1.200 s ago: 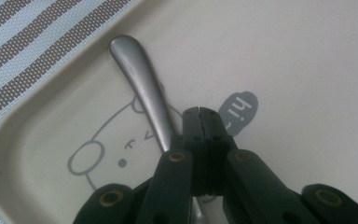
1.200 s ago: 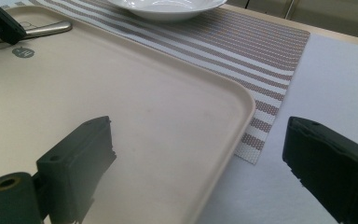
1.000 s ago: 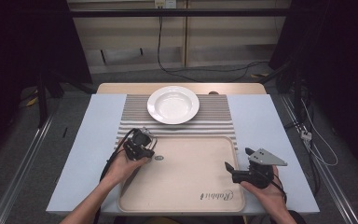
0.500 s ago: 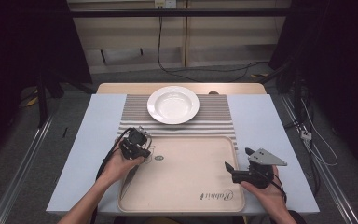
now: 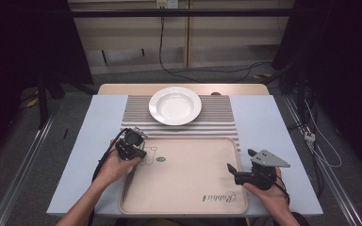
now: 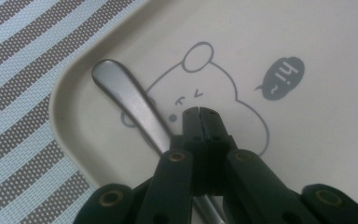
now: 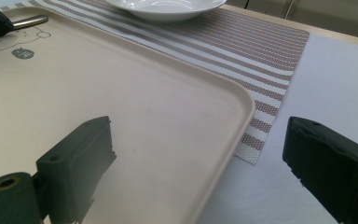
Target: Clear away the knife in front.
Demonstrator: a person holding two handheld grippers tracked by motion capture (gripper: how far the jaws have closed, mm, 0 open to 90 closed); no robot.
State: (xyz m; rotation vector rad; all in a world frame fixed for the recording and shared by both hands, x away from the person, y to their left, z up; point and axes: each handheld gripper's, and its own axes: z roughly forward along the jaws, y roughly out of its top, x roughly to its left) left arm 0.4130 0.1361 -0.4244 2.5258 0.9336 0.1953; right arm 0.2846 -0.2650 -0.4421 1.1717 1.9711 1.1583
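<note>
Lying just beside left gripper (image 6: 199, 112) (jaws together): spoon handle (image 6: 130, 100).

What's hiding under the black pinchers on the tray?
Under the shut left gripper a metal utensil handle lies on the beige tray, beside a printed bear drawing. Its other end is covered by the gripper, so spoon or fork is unclear.

High view: fixed above the near edge of the worktop (image 5: 273, 127), looking forward and down, far enough to take in all of it.
Left gripper view: rides just above the tray (image 6: 307, 140), looking steeply down along its closed jaws at the corner with the bear drawing (image 6: 214, 93).
Right gripper view: low and close, looking nearly level across the tray toward the plate (image 7: 165, 9) at the frame's top.
Shared: tray; the bear drawing appears in all three views.
</note>
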